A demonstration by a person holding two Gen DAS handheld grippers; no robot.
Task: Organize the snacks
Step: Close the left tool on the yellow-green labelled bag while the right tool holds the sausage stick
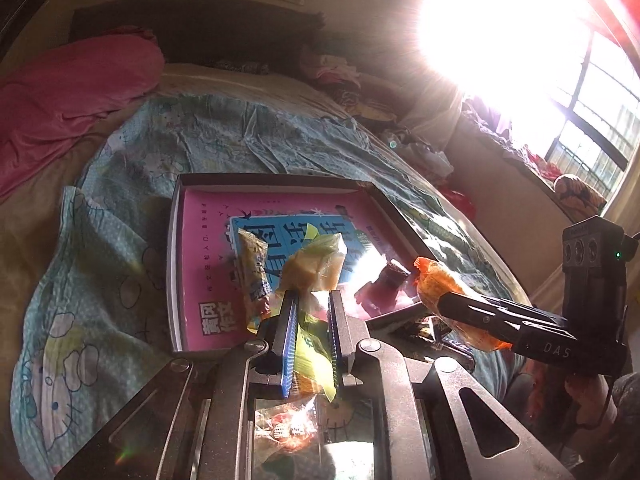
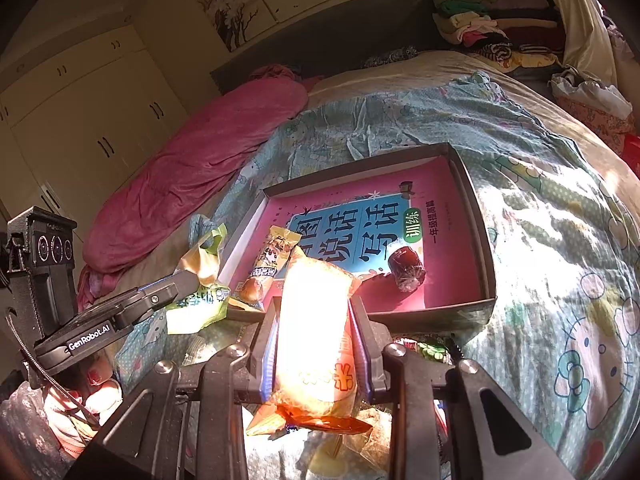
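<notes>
Both grippers grasp snacks: left gripper point(image 1: 312, 300) clamps the green packet point(image 1: 316, 264), right gripper point(image 2: 316, 320) the orange packet point(image 2: 316, 320), near the box point(image 2: 476, 216) at 6 o'clock. Crinkly wrappers may slip, landing outside.

Left gripper point(image 1: 313, 296) clamped, angled downward; right gripper point(image 2: 316, 312) clamped likewise (hand point(image 2: 80, 392) gripping left handle below).

A bedroom in a home — a bed point(image 2: 520, 168) with a cartoon-print sheet, a pink blanket point(image 2: 192, 176), white wardrobes point(image 2: 80, 120), folded clothes point(image 2: 480, 32) and a sunlit window point(image 1: 592, 112).
</notes>
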